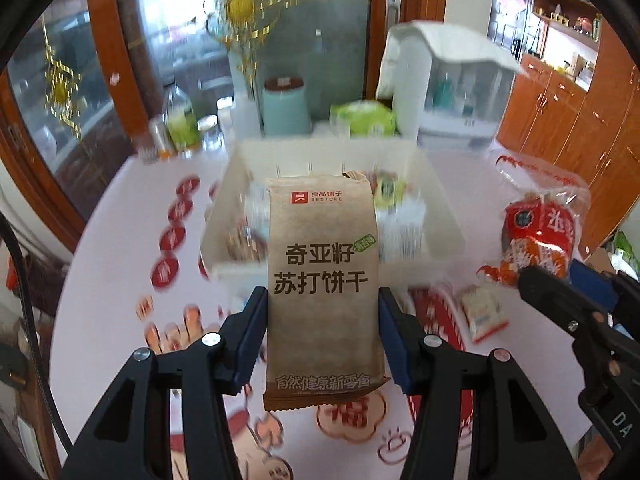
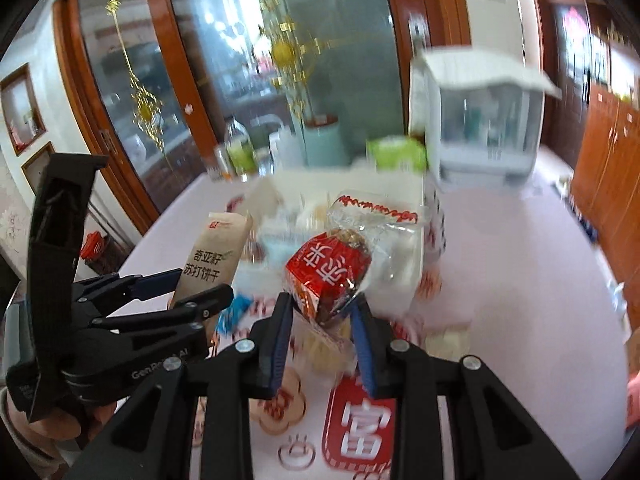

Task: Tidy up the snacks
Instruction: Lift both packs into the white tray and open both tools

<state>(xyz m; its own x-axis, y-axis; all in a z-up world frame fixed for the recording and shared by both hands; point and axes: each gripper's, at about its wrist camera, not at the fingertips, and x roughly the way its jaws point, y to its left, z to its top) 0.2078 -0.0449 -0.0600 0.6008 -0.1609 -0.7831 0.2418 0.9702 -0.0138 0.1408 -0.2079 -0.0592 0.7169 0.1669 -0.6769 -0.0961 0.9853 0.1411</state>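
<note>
My left gripper (image 1: 322,312) is shut on a brown cracker packet (image 1: 322,280) and holds it upright just in front of a white storage box (image 1: 240,168) that has several snacks inside. My right gripper (image 2: 322,312) is shut on a red snack in a clear wrapper (image 2: 330,268), held above the table near the box (image 2: 416,216). The right gripper (image 1: 560,300) and its red snack (image 1: 536,232) show at the right of the left wrist view. The left gripper (image 2: 192,284) with its packet (image 2: 212,256) shows at the left of the right wrist view.
A small white packet (image 1: 484,312) lies on the table right of the box; a blue packet (image 2: 232,312) lies near the left gripper. Behind the box stand a green packet (image 1: 364,118), a teal canister (image 1: 286,108), bottles (image 1: 180,120) and a white appliance (image 1: 452,92).
</note>
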